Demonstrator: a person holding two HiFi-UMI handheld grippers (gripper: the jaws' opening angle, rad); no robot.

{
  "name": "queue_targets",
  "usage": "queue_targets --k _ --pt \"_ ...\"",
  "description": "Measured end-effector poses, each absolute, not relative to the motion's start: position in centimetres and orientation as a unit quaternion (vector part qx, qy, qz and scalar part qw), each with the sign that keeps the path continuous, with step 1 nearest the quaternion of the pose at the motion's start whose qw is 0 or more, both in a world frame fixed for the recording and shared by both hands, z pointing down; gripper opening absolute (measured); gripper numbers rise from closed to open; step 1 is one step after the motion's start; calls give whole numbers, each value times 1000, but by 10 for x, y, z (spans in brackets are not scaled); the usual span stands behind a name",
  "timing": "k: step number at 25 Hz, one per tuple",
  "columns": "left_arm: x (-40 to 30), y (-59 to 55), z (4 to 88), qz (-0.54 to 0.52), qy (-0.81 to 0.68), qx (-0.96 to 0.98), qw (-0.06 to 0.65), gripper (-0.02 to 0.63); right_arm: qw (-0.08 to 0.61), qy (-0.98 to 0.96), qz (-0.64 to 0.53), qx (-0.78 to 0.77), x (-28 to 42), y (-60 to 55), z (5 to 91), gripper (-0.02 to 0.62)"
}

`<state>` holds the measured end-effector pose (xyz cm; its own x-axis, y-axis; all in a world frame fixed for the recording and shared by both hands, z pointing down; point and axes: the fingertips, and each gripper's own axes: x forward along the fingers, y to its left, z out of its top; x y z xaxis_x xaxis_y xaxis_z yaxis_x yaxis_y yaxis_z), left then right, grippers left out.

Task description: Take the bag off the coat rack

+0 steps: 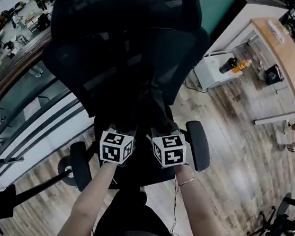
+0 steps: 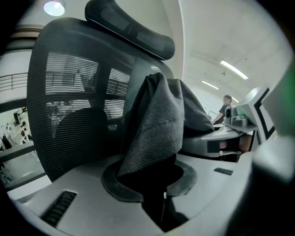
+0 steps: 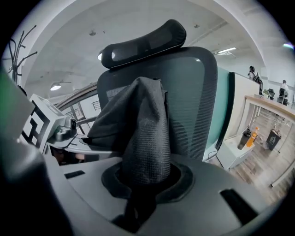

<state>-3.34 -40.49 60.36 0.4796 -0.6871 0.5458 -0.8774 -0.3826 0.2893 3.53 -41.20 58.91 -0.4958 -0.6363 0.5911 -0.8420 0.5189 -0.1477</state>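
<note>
The bag (image 1: 154, 107) is dark grey woven fabric, bunched up and hanging in front of a black mesh office chair (image 1: 121, 31). My left gripper (image 1: 122, 129) and right gripper (image 1: 164, 134) sit side by side over the chair's seat, each shut on a fold of the bag. In the left gripper view the bag (image 2: 156, 124) rises out of the closed left gripper (image 2: 147, 184). The right gripper view shows the same cloth (image 3: 143, 124) pinched in the right gripper (image 3: 145, 184). The coat rack's bare branches (image 3: 18, 46) show far off at the upper left.
The chair's armrests (image 1: 197, 145) (image 1: 79, 165) flank my hands. A white cabinet with bottles (image 1: 220, 70) and a wooden desk (image 1: 288, 57) stand to the right. A glass railing (image 1: 20, 110) runs along the left. Another chair's base (image 1: 278, 227) sits lower right.
</note>
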Motion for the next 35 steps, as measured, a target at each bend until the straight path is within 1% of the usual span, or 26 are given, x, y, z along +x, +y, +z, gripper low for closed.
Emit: queue_targets --k 9,19,24,29,32,35 --pt "-33 -429 615 178 -478 811 287 97 246 -830 228 446 38 -437 602 72" --pt "-42 -441 624 196 -491 798 291 132 242 -820 240 461 37 -449 608 101" --pt "-45 -441 626 207 -496 791 290 158 240 -807 252 477 39 -449 611 130" --pt "-54 -438 624 205 -507 783 295 195 229 -800 288 475 41 -444 618 192" --pt "-57 -433 620 200 -509 782 298 224 227 -791 298 485 48 -435 611 202" --pt "-60 -423 614 189 -512 781 302 230 225 -786 292 496 57 -429 612 217"
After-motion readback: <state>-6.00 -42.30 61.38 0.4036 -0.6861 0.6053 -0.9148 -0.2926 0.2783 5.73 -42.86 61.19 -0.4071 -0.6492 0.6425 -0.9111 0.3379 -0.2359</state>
